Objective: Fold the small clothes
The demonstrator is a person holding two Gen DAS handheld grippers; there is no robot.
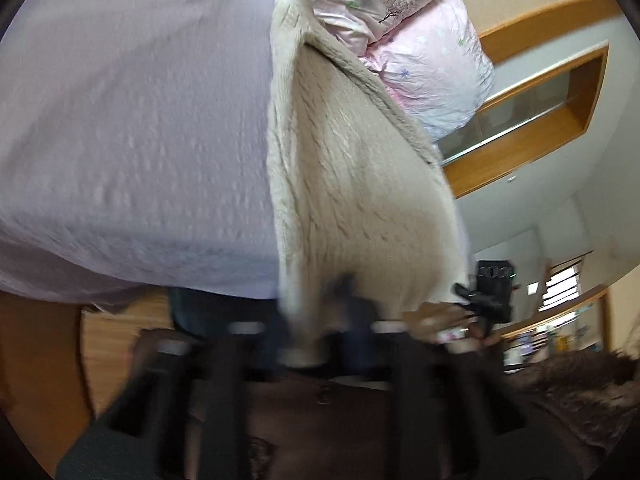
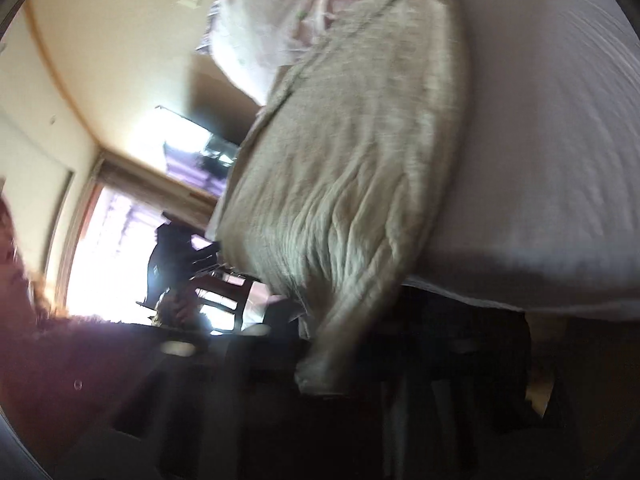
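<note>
A cream cable-knit garment (image 1: pixel 352 168) hangs stretched between my two grippers, lifted over the lilac bed sheet (image 1: pixel 132 140). My left gripper (image 1: pixel 316 332) is shut on one edge of the knit; the view is blurred by motion. In the right wrist view the same knit (image 2: pixel 344 184) runs down into my right gripper (image 2: pixel 320 376), which is shut on its edge. The right gripper also shows in the left view (image 1: pixel 486 296), and the left gripper in the right view (image 2: pixel 176 256), each holding the cloth's far side. The fingers are dark and blurred.
Pink floral pillows (image 1: pixel 424 44) lie at the head of the bed. The bed sheet also shows in the right wrist view (image 2: pixel 540 160). A wooden-framed window (image 1: pixel 532 120) and bright windows (image 2: pixel 120 248) line the walls. A brown furry sleeve (image 1: pixel 580 392) is close by.
</note>
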